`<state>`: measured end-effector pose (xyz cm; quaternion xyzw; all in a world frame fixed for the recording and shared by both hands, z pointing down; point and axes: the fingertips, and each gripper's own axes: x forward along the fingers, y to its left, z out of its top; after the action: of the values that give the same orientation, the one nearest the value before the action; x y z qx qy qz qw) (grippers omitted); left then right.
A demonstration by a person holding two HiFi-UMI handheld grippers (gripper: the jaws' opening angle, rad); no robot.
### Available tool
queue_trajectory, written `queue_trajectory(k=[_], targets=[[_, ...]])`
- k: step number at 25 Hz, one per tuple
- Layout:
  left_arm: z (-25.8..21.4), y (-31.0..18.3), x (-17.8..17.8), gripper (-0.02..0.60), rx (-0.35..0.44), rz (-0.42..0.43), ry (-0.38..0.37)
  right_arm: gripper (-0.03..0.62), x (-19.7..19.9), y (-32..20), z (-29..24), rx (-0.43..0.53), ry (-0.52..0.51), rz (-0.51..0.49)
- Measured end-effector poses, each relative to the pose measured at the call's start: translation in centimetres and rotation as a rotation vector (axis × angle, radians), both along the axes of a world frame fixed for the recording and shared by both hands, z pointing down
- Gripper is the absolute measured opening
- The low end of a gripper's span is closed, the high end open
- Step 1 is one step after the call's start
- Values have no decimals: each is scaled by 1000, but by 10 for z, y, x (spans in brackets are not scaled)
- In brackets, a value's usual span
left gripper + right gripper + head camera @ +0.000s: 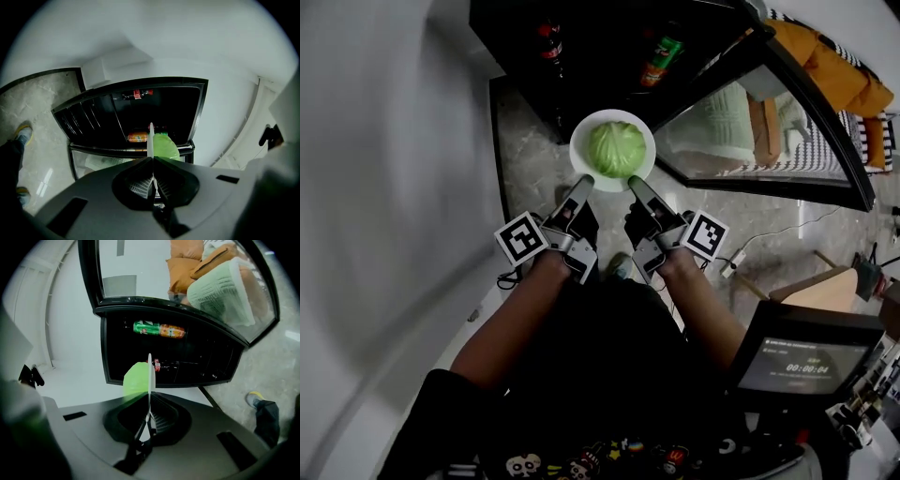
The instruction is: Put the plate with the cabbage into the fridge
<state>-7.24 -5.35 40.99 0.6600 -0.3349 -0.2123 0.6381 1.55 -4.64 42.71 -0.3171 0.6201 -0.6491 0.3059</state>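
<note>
The white plate [581, 134] with the pale green cabbage [616, 148] sitting at its middle is held level in the air between the two grippers, just in front of the open fridge [600, 33] and above the marbled floor [525, 164]. The left gripper [582, 184] has its jaws clamped together on the plate's near rim at the left, and the right gripper [635, 184] has its jaws clamped together on the near rim at the right, so both grips sit side by side on the edge nearest the person while the far edge points toward the dark inside of the fridge. In the left gripper view the plate [151, 139] runs edge-on as a thin white line straight out from between the closed jaws of the left gripper [152, 160], with the cabbage [167, 146] bulging just to the right of it. In the right gripper view the plate [150, 373] stands the same way between the closed jaws of the right gripper [149, 400], with the cabbage [135, 378] just to its left. The fridge's glass door [769, 136] is swung open to the right. A green and orange bottle [159, 329] lies on its side inside the fridge, well beyond the plate.
</note>
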Motion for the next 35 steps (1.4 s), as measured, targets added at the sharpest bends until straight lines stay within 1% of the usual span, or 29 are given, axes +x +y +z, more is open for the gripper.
queue_trajectory(k=[6, 9, 12, 14, 16, 18, 21, 24, 27, 31, 35], targets=[[5, 3, 1, 9, -3, -1, -12, 18, -1, 1, 7, 8, -32, -3], [9, 6, 0, 9, 7, 6, -31, 18, 0, 3, 9, 20, -14, -21], [9, -3, -3, 9, 13, 7, -34, 18, -3, -6, 11, 22, -18, -22], [12, -3, -3, 9, -29, 19, -16, 18, -4, -4, 11, -22, -6, -8], [17, 5, 2, 9, -88, 37, 35, 18, 4, 7, 9, -87, 54, 10], [17, 4, 4, 9, -105, 36, 87, 18, 6, 7, 7, -114, 95, 18], [14, 2, 1, 9, -86, 6, 109, 18, 2, 3, 5, -96, 107, 2], [12, 4, -1, 9, -55, -19, 102, 18, 2, 2, 1, -52, 119, -20], [9, 3, -1, 9, -22, -37, 97, 18, 2, 2, -1, -38, 116, -26], [9, 4, -1, 9, -29, -46, 95, 18, 1, 1, -2, -48, 110, -15], [7, 4, -2, 9, -18, -47, 88, 18, 1, 2, -3, -48, 113, -1]])
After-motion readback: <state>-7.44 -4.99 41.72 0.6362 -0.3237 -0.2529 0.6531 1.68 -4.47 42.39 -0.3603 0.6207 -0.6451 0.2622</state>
